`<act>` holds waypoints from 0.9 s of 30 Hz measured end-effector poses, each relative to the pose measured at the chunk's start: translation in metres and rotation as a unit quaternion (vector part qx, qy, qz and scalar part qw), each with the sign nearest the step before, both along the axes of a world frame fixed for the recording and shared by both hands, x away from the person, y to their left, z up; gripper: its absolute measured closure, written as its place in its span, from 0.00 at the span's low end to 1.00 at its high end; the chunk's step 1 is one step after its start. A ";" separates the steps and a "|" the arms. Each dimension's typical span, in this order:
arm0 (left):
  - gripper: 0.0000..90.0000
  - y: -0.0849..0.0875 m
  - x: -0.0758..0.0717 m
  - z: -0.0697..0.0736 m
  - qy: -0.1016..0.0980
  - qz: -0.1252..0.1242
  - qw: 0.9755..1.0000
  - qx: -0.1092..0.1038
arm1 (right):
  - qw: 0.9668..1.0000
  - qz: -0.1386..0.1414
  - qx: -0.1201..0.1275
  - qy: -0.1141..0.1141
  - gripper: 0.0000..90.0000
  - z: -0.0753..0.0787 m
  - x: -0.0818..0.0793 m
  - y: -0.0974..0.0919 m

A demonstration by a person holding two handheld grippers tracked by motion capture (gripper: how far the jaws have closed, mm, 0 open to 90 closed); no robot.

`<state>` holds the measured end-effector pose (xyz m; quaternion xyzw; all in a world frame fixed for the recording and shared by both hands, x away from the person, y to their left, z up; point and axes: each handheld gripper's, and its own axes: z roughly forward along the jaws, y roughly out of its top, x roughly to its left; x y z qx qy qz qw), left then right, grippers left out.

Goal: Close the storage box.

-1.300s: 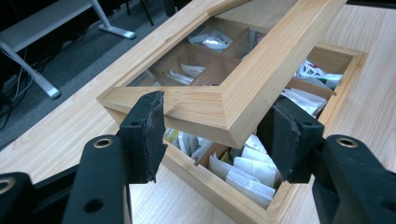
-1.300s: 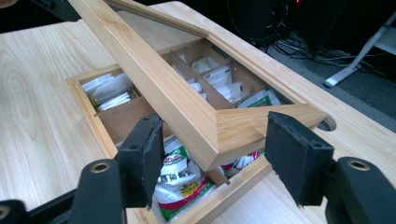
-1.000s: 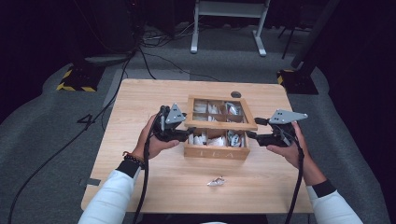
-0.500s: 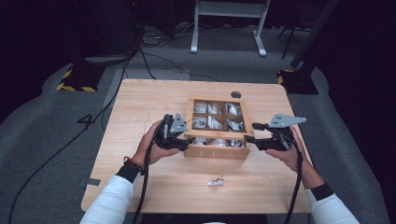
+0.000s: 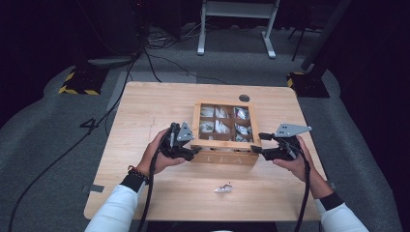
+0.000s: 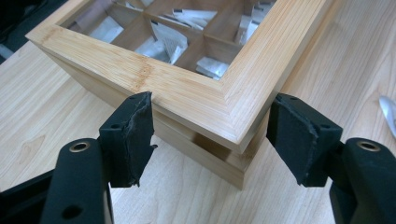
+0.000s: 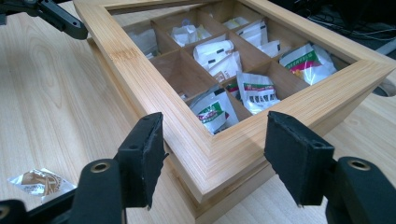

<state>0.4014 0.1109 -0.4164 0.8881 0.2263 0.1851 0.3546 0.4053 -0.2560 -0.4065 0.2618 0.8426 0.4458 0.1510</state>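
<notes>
Wooden tea box (image 5: 225,147) sits on the table (image 5: 145,116), right of centre, its windowed lid down over compartments of sachets. My left gripper (image 6: 212,140) straddles the near left corner — its jaws have just been opening, pads clear of the wood. My right gripper (image 7: 212,154) brackets the near right corner, spread, not pressing. A loose sachet (image 5: 224,187) lies nearer me.

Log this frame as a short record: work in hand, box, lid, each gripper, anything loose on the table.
work: closing a wooden box of packets
lid: glass-paned frame, slightly ajar above the base at the front corners
left gripper: jaws just opening, straddling the lid's front corner, pads apart from the wood
right gripper: open, straddling the other front corner
loose: one packet on the table, in front of the box
</notes>
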 end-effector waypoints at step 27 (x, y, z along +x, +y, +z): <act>0.35 0.001 0.002 -0.019 0.032 0.001 0.999 0.001 | 0.999 0.007 -0.033 0.001 0.41 -0.016 0.000 0.007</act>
